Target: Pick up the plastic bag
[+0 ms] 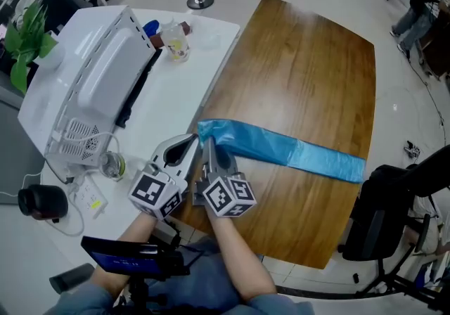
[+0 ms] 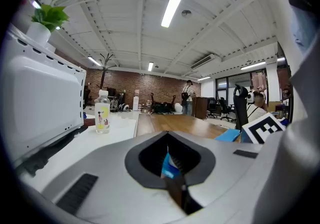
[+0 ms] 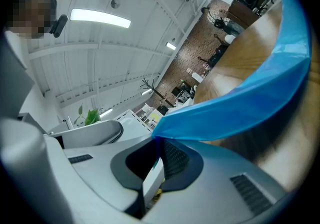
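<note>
Plastic bag (image 1: 295, 153) pinched at 9 o'clock end.
Left gripper (image 1: 193, 141), right gripper (image 1: 209, 146): jaws closed tight on it.

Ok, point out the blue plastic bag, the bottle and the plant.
blue plastic bag (image 1: 295, 150), head view, middle of its stretched strip.
bottle (image 2: 102, 115), left gripper view, its labelled body.
plant (image 1: 24, 38), head view, its green leaves.

No word, number or brand can be read. The label on the bottle (image 2: 102, 114) is too small to be made out, and the lines on the small screen (image 1: 121, 261) are blurred.
</note>
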`<state>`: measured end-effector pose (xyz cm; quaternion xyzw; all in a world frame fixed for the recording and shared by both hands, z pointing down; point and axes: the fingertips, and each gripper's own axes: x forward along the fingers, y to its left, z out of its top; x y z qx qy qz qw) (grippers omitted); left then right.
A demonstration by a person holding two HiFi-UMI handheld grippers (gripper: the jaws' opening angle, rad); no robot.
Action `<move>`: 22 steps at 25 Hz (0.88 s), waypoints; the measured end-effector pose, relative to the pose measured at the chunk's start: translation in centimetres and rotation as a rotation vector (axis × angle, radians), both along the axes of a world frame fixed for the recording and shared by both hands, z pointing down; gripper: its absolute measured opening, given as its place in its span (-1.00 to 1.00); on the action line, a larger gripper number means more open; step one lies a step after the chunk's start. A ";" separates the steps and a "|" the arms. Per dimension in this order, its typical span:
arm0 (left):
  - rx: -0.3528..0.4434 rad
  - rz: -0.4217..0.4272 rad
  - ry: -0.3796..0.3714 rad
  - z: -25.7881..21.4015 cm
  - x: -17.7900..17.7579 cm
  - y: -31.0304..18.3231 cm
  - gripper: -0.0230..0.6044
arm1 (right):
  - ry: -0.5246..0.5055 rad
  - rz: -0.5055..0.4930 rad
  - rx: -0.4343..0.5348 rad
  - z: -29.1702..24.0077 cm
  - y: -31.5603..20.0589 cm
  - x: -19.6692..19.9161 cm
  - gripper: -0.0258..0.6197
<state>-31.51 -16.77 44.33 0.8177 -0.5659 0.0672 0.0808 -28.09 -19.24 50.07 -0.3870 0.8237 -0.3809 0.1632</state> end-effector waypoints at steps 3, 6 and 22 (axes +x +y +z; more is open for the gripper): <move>0.002 -0.002 0.004 0.1 -0.3 -0.3 -0.91 | 0.003 -0.005 -0.007 0.2 -0.2 -0.8 -0.92; 0.002 -0.003 0.009 0.1 -0.5 -0.5 -0.91 | 0.010 -0.009 -0.027 0.7 -0.2 -0.9 -0.83; -0.006 -0.027 0.017 0.4 -1.2 -0.5 -0.91 | -0.020 -0.032 -0.117 1.7 0.0 -1.6 -0.44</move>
